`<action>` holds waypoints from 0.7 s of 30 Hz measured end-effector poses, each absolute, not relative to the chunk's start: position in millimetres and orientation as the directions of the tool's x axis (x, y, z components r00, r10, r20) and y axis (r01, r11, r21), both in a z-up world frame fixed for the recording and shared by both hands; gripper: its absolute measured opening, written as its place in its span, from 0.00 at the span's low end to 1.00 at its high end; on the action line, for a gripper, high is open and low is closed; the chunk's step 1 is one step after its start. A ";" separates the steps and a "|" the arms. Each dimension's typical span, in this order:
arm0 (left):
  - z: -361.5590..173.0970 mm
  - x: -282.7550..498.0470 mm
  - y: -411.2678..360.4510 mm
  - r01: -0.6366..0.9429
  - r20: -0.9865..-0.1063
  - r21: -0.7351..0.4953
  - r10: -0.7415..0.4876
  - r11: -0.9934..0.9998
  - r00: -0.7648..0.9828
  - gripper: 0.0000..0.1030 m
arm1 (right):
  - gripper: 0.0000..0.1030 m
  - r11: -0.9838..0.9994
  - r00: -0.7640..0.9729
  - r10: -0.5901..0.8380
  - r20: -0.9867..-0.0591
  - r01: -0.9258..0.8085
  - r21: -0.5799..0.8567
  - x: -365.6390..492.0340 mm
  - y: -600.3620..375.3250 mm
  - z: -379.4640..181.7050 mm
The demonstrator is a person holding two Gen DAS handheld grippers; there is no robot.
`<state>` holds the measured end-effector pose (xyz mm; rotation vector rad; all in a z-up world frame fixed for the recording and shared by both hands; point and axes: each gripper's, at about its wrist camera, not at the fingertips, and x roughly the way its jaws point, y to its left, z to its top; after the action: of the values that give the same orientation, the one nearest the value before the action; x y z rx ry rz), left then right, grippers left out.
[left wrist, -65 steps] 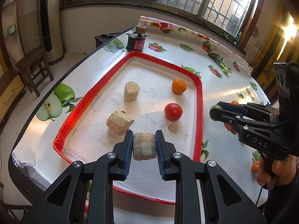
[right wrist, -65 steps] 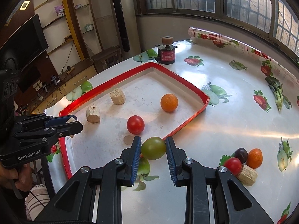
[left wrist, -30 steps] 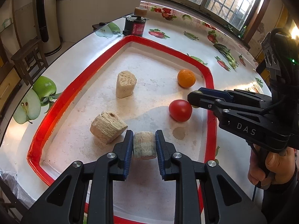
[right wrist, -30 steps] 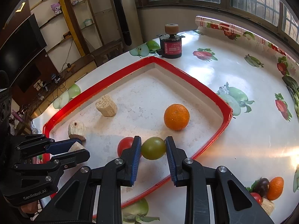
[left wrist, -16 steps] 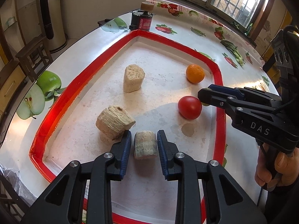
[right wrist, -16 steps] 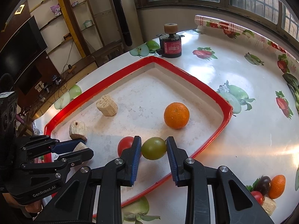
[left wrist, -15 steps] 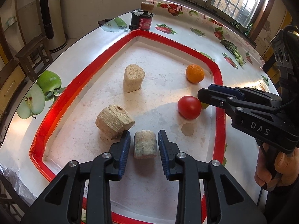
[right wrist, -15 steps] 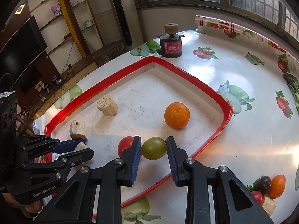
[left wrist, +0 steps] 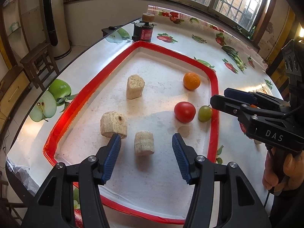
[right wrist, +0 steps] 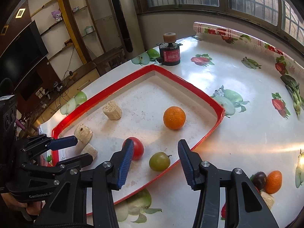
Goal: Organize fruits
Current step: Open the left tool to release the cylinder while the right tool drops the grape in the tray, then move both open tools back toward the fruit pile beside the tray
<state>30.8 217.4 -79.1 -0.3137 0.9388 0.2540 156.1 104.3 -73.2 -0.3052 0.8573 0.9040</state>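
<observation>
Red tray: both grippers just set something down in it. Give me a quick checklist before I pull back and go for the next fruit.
1. Left gripper jaws opening, pads clear of the beige chunk between them: ok.
2. Beige chunk resting on the red tray floor: ok.
3. Right gripper jaws opening, pads clear of the green fruit: ok.
4. Green fruit inside the rim, beside the red tomato: ok; whether it will roll: cannot tell.
5. Left finger close to the bigger chunk; clearance on retreat: cannot tell.
6. Fruit still outside the tray, near the orange at the table edge: not ok, sorting unfinished.
</observation>
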 end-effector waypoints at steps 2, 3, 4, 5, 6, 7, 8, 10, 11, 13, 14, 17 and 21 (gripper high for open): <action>-75.8 30.4 213.6 -0.341 -0.817 -0.153 0.076 0.928 0.572 0.53 | 0.53 0.607 0.333 0.565 -0.755 -0.787 0.107 152.8 97.1 -69.3; -74.2 30.0 211.4 -0.337 -0.815 -0.153 0.074 0.929 0.574 0.53 | 0.53 0.610 0.336 0.565 -0.753 -0.785 0.107 151.2 93.1 -67.7; -72.6 29.8 209.0 -0.332 -0.814 -0.153 0.072 0.931 0.577 0.53 | 0.53 0.613 0.340 0.566 -0.751 -0.783 0.108 149.8 88.7 -66.4; -71.0 29.5 206.4 -0.328 -0.812 -0.153 0.071 0.932 0.580 0.53 | 0.53 0.617 0.344 0.566 -0.750 -0.780 0.108 148.6 84.0 -65.1; -69.3 29.2 203.7 -0.323 -0.810 -0.151 0.070 0.934 0.582 0.53 | 0.53 0.620 0.348 0.565 -0.748 -0.777 0.107 147.2 79.3 -63.8; -67.4 29.2 201.1 -0.317 -0.808 -0.152 0.067 0.936 0.585 0.53 | 0.53 0.625 0.353 0.565 -0.746 -0.773 0.107 146.0 74.3 -62.5; -65.7 29.0 198.4 -0.311 -0.806 -0.153 0.063 0.938 0.588 0.53 | 0.53 0.629 0.357 0.565 -0.744 -0.769 0.109 144.6 68.9 -61.4; -62.3 28.6 192.8 -0.301 -0.802 -0.152 0.060 0.941 0.594 0.53 | 0.53 0.639 0.368 0.564 -0.740 -0.762 0.108 142.2 58.2 -58.9; -60.8 28.8 189.8 -0.295 -0.800 -0.153 0.057 0.943 0.597 0.53 | 0.54 0.644 0.373 0.562 -0.738 -0.757 0.108 141.0 52.6 -58.0; -58.6 29.6 183.3 -0.285 -0.798 -0.153 0.051 0.946 0.601 0.53 | 0.54 0.654 0.382 0.559 -0.736 -0.748 0.109 138.9 41.1 -56.8; -57.6 30.1 180.0 -0.279 -0.797 -0.154 0.048 0.948 0.602 0.53 | 0.54 0.661 0.387 0.557 -0.735 -0.743 0.109 138.1 35.1 -56.5; -54.7 30.9 170.2 -0.262 -0.795 -0.150 0.041 0.953 0.605 0.53 | 0.54 0.679 0.400 0.550 -0.733 -0.725 0.113 136.5 17.3 -56.1; -51.4 32.7 157.6 -0.238 -0.792 -0.148 0.029 0.960 0.610 0.53 | 0.54 0.705 0.420 0.540 -0.730 -0.699 0.119 135.9 -6.6 -55.9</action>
<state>32.7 157.6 -51.4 -0.2492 0.9046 0.1560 135.9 -6.6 -55.9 -0.2161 0.8283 0.7839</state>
